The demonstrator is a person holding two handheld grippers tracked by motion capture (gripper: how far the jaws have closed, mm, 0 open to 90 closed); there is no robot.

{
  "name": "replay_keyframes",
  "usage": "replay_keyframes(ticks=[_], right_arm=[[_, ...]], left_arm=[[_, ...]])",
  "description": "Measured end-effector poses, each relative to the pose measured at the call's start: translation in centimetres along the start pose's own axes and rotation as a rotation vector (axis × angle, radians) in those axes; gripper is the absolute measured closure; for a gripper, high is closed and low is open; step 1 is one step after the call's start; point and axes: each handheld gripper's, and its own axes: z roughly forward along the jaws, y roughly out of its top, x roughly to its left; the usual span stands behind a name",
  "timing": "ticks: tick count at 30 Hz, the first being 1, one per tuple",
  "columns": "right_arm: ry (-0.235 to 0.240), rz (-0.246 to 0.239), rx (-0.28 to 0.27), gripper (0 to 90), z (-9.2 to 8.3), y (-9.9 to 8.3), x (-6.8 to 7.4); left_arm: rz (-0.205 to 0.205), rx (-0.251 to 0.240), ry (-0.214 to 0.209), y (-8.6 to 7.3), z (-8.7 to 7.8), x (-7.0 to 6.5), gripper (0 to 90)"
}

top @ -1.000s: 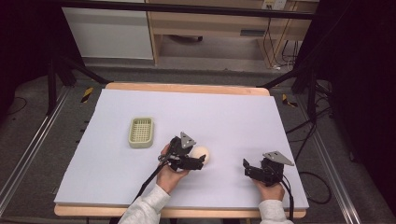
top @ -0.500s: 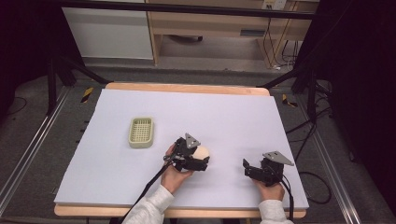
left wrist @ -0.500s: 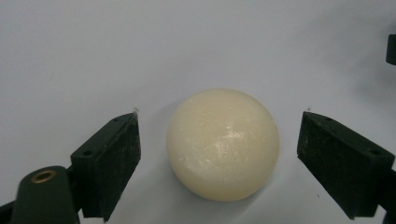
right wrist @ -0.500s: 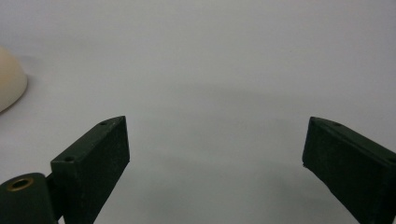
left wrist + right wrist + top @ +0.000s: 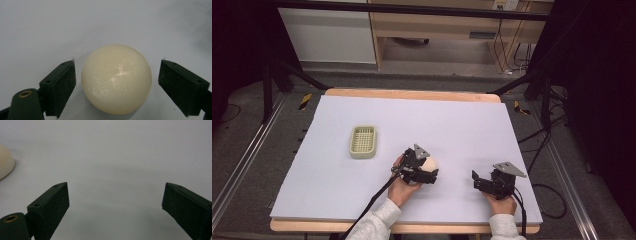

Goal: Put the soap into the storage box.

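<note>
A cream, rounded, glossy object like a bar of soap (image 5: 116, 78) lies on the white table. My left gripper (image 5: 117, 85) is open with one jaw on each side of it, a small gap at the left and a wider one at the right. From above, the left gripper (image 5: 428, 172) covers most of the soap (image 5: 431, 162). My right gripper (image 5: 476, 181) rests open near the front right of the table, nothing between its jaws. The right gripper view shows that gripper (image 5: 115, 207) over bare table, the soap's edge (image 5: 6, 162) at far left.
A pale green slatted tray (image 5: 363, 141) sits left of the soap, a short way off. The white table top (image 5: 452, 120) stretches behind both grippers. Cables trail from each gripper off the front edge.
My left gripper has moved a little to the right and forward onto the soap, hiding more of it. The right gripper has stayed put.
</note>
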Motion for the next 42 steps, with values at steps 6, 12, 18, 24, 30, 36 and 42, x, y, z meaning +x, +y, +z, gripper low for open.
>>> replay_keyframes(ticks=[6, 12, 18, 24, 30, 36, 42], right_arm=[[0.001, 0.0, 0.0, 7.8, 0.0, 0.0, 0.0], [0.0, 0.001, -0.001, 7.8, 0.0, 0.0, 0.0], [0.0, 0.002, 0.0, 7.8, 0.0, 0.0, 0.0], [0.0, 0.002, 0.0, 7.8, 0.0, 0.0, -0.1], [0.0, 0.004, 0.001, 7.7, 0.0, 0.0, -0.1], [0.001, 0.007, 0.001, 7.7, 0.0, 0.0, -0.1], [0.001, 0.008, 0.001, 7.8, 0.0, 0.0, 0.0]], left_arm=[[0.0, 0.015, -0.001, -0.1, 0.5, 0.1, 15.8], [0.006, 0.032, 0.0, -0.3, 1.0, 0.0, 18.1], [0.006, 0.038, 0.006, -0.4, 1.3, 0.0, 20.2], [0.004, 0.04, 0.009, -0.4, 1.5, 0.0, 23.1], [-0.004, 0.043, -0.001, -0.5, 1.5, 0.1, 23.3], [-0.004, 0.048, 0.001, -0.5, 1.7, 0.0, 23.5], [-0.003, 0.052, 0.004, -0.5, 1.7, 0.0, 23.8]])
